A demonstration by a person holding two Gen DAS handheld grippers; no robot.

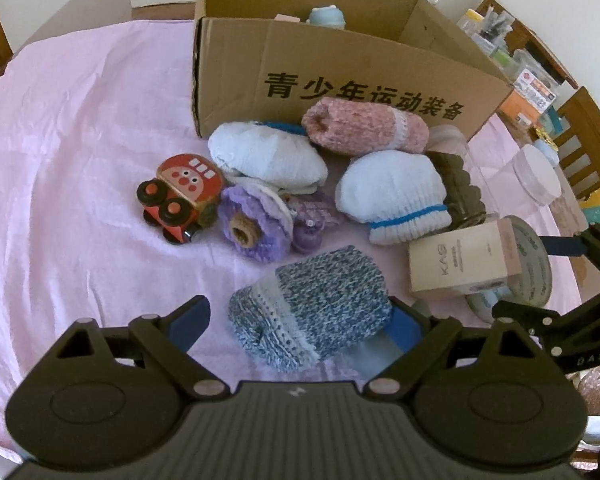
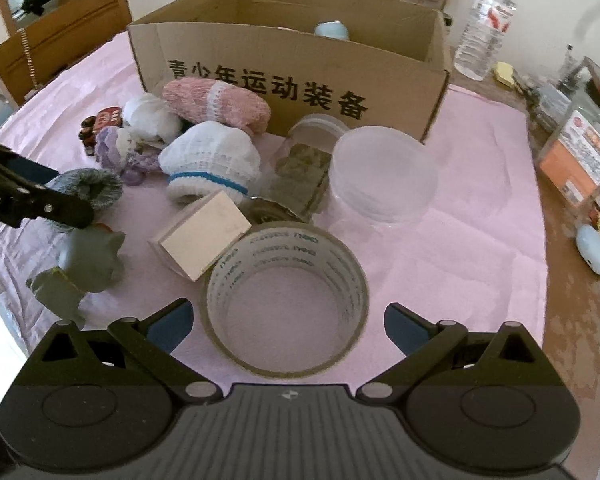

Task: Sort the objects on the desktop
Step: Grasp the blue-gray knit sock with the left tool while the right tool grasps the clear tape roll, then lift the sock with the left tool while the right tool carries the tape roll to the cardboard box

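Sorting barely begun: one pale blue item lay in the cardboard box point(image 2: 288, 80) at the worktop's far edge, while left claw point(image 1: 300, 320) gaped around blue-grey knit sock point(image 1: 312, 300), right claw point(image 2: 286, 324) gaped around tape roll point(image 2: 286, 288), neither gripped.

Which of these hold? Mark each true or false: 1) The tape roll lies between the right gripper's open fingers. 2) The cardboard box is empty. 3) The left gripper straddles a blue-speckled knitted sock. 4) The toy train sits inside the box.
1) True: the tape roll lies between the open fingers of the right gripper, untouched.
2) False: the cardboard box holds a pale blue item.
3) True: the left gripper is open around the blue-speckled knitted sock.
4) False: the toy train sits on the pink cloth, outside the box.
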